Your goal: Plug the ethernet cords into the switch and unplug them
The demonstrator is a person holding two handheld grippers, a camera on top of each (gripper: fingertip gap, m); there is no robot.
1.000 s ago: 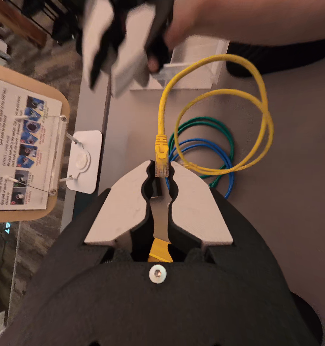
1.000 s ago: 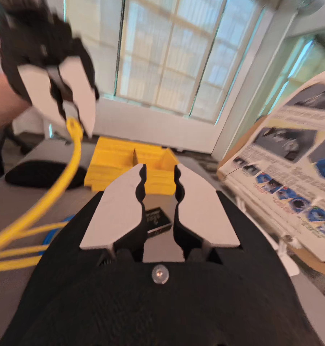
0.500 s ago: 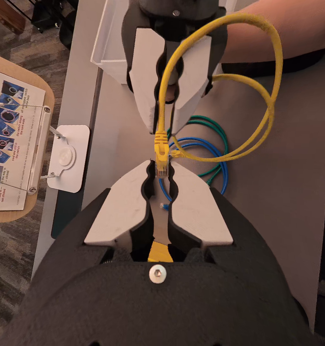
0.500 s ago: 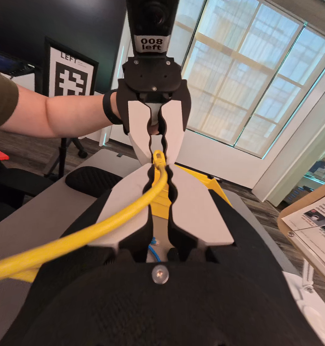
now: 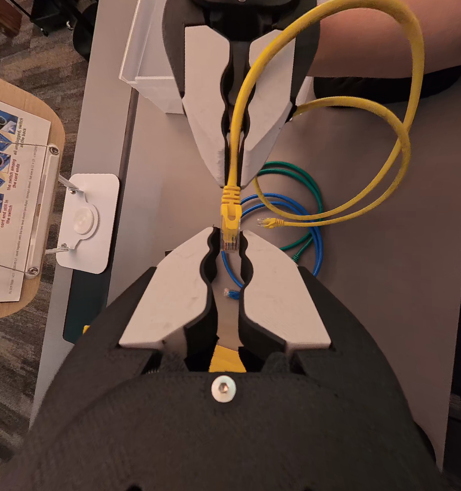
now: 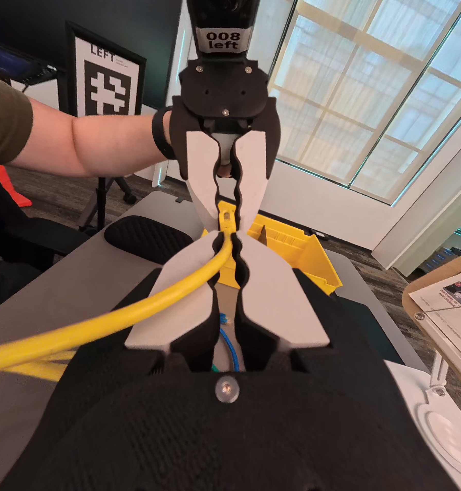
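Note:
My left gripper (image 5: 228, 231) is shut on the clear tip of the yellow ethernet plug (image 5: 230, 212) and holds it above the grey table (image 5: 370, 305). My right gripper (image 5: 232, 183) faces it tip to tip, shut on the yellow cord (image 5: 399, 159) just behind the plug's boot. In the right wrist view the cord (image 6: 144, 308) runs between my right gripper's tips (image 6: 225, 234) up into the left gripper (image 6: 226, 225). The cord's other plug (image 5: 268, 221) hangs free. Blue (image 5: 290, 207) and green (image 5: 303, 175) cords lie coiled on the table. The switch is not in view.
A white bin (image 5: 154, 87) stands behind the right gripper. A yellow bin (image 6: 298, 247) and a black pad (image 6: 146, 239) sit at the far end. An instruction board (image 5: 11, 186) on a white stand (image 5: 88, 223) is beside the table edge. Less than 4 cm separates the two grippers' tips.
The right gripper swung in from the side, lined up opposite the left gripper and closed around the yellow cord behind the plug. The left gripper kept hold of the plug.

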